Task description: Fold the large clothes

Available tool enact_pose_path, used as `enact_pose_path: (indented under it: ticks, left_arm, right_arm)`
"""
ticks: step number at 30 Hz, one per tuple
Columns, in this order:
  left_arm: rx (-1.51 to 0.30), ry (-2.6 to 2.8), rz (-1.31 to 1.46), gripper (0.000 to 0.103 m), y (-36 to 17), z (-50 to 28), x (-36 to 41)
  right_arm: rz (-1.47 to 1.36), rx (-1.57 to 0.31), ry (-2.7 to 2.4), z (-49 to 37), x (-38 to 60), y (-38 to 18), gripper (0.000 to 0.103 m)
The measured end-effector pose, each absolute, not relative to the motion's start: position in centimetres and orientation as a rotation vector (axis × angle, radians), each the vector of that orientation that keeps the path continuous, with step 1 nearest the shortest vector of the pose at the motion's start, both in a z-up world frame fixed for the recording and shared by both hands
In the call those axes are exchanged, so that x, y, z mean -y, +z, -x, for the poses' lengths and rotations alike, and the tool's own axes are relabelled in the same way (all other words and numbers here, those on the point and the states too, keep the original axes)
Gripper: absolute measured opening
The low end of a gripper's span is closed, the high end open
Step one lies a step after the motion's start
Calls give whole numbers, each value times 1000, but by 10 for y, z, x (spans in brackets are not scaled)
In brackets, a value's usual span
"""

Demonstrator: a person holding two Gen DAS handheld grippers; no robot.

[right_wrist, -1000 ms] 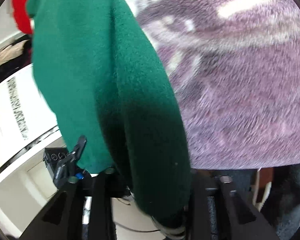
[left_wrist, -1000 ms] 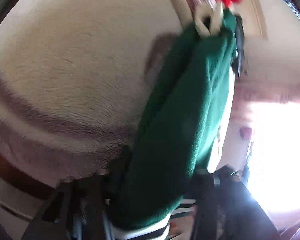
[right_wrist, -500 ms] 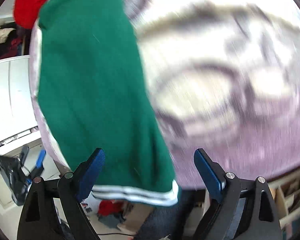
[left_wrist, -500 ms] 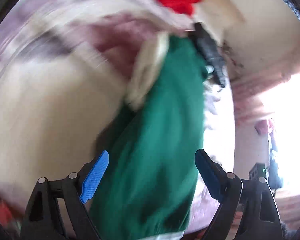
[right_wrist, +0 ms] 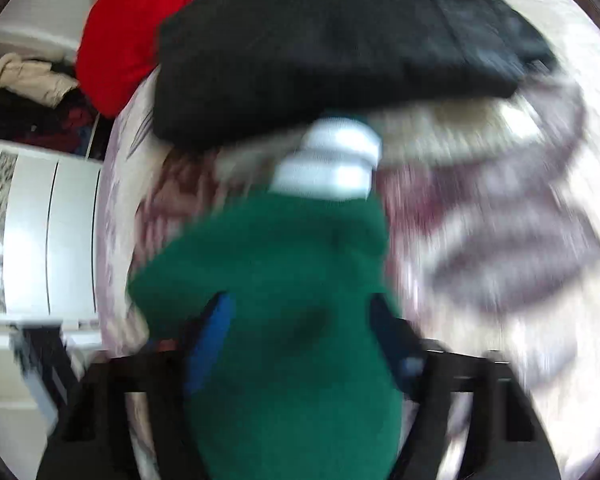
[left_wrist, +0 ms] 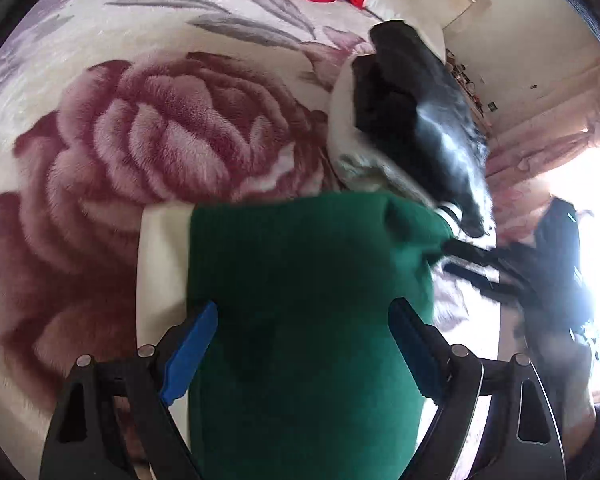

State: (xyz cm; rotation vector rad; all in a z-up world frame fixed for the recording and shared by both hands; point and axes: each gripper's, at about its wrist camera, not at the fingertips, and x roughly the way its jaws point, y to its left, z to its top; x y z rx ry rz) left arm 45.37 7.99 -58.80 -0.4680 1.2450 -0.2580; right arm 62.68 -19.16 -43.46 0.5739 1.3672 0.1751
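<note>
A second earlier both of my grippers were clamped on the green garment [left_wrist: 308,300]. By this moment my left gripper [left_wrist: 304,344] stood wide apart, its pads off the cloth lying between them on the floral blanket [left_wrist: 140,140]. My right gripper [right_wrist: 304,344] was closing with the green fabric between its jaws; the blur hid any contact. I judged I was regrasping for the next fold, beside the black garment [right_wrist: 340,48].
</note>
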Motion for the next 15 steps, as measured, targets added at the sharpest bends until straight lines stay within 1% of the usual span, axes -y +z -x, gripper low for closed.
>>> enact_pose_path:
  ticks: [1,2,5,10,12,14,15]
  left_arm:
    - [-1248,-256,481,86,-595,-458,-83]
    - [-1250,-255,491,86,-601,-468,-84]
    - [-1251,-238,536,86,-615,-476,-96]
    - [-1241,-210,597,86,-622,-490,-111]
    - [-1241,-194,615,86,-634,-495,-121]
    - [-1259,-202,643,86,-644,-502,-125]
    - [-1252,-212,644,86,-640,-501,-126]
  right_arm:
    - [-551,-1361,138,-648,195,-445,46]
    - [-558,-1346,129,-664,200,-461,47]
    - [-576,-1406,139,-694,197,-490,47]
    - [-568,-1410,182,-689,194,-465,49]
    - [-539,-1404,215,-682,191,-453,55]
    - [-459,-1436,228,-683,181,-459,57]
    - [-419,-1496,235,-684,173,-473,57]
